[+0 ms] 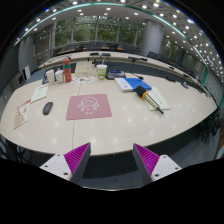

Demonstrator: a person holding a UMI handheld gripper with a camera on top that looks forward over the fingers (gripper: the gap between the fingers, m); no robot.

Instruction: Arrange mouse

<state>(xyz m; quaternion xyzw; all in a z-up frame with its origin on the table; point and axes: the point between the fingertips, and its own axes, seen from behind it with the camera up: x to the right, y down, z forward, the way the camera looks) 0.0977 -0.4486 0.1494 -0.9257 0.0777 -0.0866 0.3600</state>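
Fingers of the tool (112,160) stand spread apart with nothing between them, each showing one magenta pad (77,156) on its inner face, hovering above the near edge of a broad, pale beige desk (130,125). One small dark oval computer mouse (47,108) lies on the desk well ahead of the fingers and off to their left, beside a white sheet of paper (39,93) and left of the mat; its long axis runs roughly away from the tool, though which end is its front cannot be told. One flat pink square mouse mat with a pale printed figure (89,106) lies near the middle of the desk, beyond the fingers, apart from the mouse. Farther back stands one red bottle-like container (68,71) among a few smaller items too small to make out; its contents cannot be seen. To the right lie a blue and white stack of books or papers (128,83) and a dark long-handled object with a yellow tip (150,99). Ceiling lights (120,8) dot the room beyond.
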